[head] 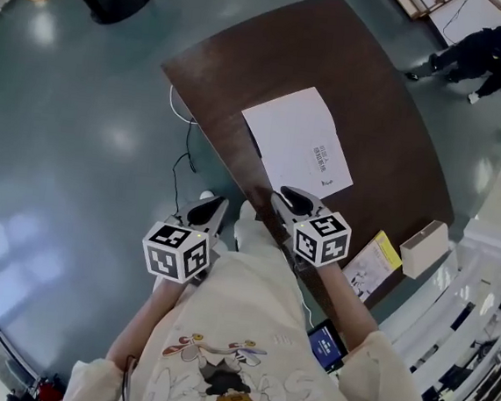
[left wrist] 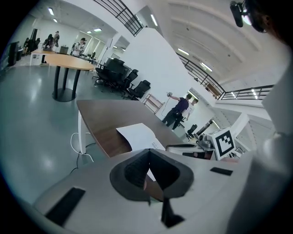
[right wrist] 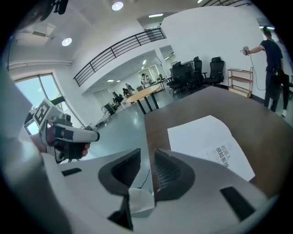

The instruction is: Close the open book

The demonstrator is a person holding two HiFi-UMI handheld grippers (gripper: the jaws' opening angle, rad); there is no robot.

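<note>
Flat white book (head: pixel 298 143), smooth cover; dark wood-grain worktop (head: pixel 389 129) open round it. Short of book: left gripper (head: pixel 213 205) fingers together, right gripper (head: pixel 288 195) fingers narrowly apart, both empty.

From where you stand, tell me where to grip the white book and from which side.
Take the white book by its near corner, coming low from the table's near edge: it lies flat, so probably only a thin edge offers the jaws purchase.
</note>
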